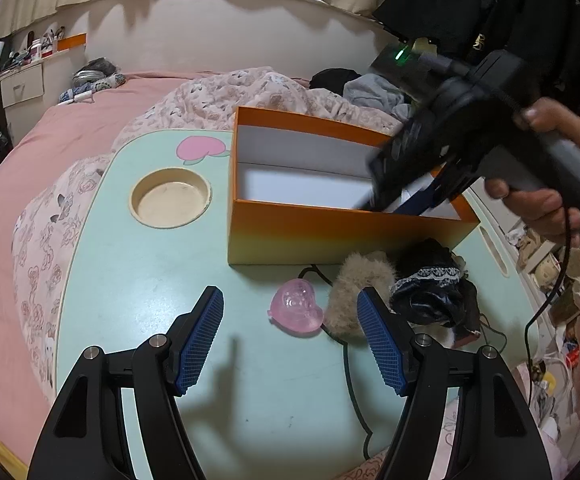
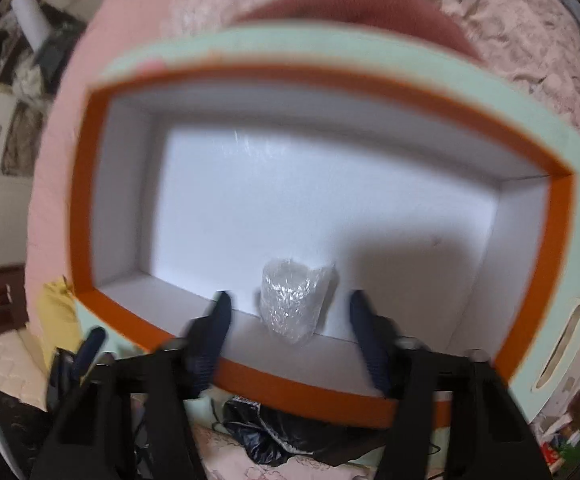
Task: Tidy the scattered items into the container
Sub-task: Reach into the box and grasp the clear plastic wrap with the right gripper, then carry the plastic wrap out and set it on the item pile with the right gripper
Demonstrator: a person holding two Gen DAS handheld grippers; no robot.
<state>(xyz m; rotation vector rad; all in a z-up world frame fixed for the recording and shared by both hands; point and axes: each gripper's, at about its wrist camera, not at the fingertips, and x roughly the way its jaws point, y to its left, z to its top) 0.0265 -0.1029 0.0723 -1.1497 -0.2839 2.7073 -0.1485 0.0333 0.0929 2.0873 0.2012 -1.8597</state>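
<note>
An orange cardboard box with a white inside [image 1: 330, 236] stands on the mint-green surface [image 1: 130, 280], right of its round beige recess [image 1: 170, 198].

In the right wrist view the right gripper [image 2: 290, 298] points down into the box. Its dark fingers [image 2: 214, 328] stand wide apart and grip nothing. Between and beyond them, at the lower centre of the frame, a clear, crinkly heart-shaped item [image 2: 296, 304] sits inside the box against its near wall, touching neither finger. The frame is blurred, so whether it rests flat on the box floor I cannot tell.

In the left wrist view the left gripper [image 1: 290, 294] hangs over the surface at the bottom of the frame, its blue-padded fingers [image 1: 202, 340] open and empty. Just ahead of them, outside the box, lie a translucent pink heart-shaped item [image 1: 297, 307], a beige fluffy piece [image 1: 354, 292] and a glossy black fabric bundle with lace trim [image 1: 430, 288], all below the box's front wall. At the upper right a hand [image 1: 546, 200] holds the right gripper's handle over the box.
</note>
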